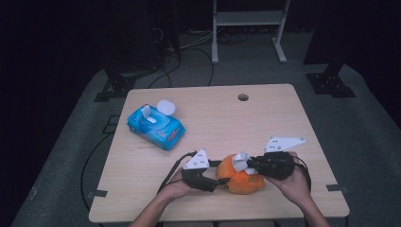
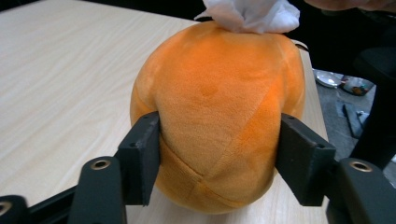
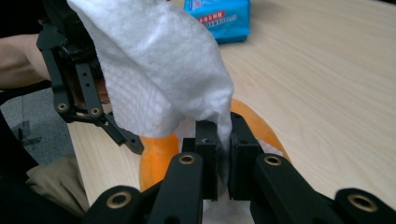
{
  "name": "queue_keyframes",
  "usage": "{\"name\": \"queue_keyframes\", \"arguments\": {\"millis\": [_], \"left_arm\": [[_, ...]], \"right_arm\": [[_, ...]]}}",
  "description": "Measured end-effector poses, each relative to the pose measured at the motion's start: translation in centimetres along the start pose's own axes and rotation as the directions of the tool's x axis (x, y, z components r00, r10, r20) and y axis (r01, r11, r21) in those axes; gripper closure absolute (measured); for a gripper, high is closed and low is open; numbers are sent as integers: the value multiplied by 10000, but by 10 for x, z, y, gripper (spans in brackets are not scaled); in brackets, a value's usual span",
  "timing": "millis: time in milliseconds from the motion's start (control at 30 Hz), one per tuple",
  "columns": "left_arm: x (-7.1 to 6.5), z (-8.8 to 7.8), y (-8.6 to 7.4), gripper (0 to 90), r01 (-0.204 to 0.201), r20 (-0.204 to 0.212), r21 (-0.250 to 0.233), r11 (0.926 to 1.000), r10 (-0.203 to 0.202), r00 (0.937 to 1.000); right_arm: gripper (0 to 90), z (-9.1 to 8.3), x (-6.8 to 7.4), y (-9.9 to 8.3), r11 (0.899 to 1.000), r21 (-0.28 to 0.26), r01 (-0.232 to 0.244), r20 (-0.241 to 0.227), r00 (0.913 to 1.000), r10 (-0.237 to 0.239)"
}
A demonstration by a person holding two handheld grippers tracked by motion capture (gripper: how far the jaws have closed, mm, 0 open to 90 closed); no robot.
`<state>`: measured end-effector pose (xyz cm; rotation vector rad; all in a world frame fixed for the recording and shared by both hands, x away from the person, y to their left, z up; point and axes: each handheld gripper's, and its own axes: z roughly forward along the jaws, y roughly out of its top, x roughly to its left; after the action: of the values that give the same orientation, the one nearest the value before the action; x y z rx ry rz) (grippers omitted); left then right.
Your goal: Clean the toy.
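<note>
Round orange plush ball [image 2: 215,121], seamed panels

High view: fixed above your side of the table [image 1: 283,101], looking forward and down, far enough to take in the whole top and the floor beyond. Left gripper view: rides low, close on the orange plush ball [image 2: 217,116], looking along its jaws; right gripper view sits just above that ball under the white wipe [image 3: 154,60]. All three share the ball and wipe; high and right views also share the blue wipes pack [image 3: 219,18].
</note>
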<state>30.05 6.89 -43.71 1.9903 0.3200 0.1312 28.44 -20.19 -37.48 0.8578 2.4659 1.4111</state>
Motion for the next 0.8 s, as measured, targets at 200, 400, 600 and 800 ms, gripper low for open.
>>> {"name": "queue_keyframes", "arguments": {"millis": [200,400,600,800], "left_arm": [[-7,1,7,378,-110,-96,-230,9997,108,9999],[-8,0,7,380,-114,-68,-226,9997,113,9999],[-4,0,4,381,37,-39,-187,9998,-38,10000],[0,-1,0,377,200,-40,-157,9997,-201,9998]], "right_arm": [[843,4,16,14,9984,-43,557,-307,9980,-558],[843,28,28,18,9971,282,709,-958,9931,-679],[842,20,18,16,9983,187,557,-536,9971,-546],[843,4,3,6,9997,124,188,31,9998,-188]]}}
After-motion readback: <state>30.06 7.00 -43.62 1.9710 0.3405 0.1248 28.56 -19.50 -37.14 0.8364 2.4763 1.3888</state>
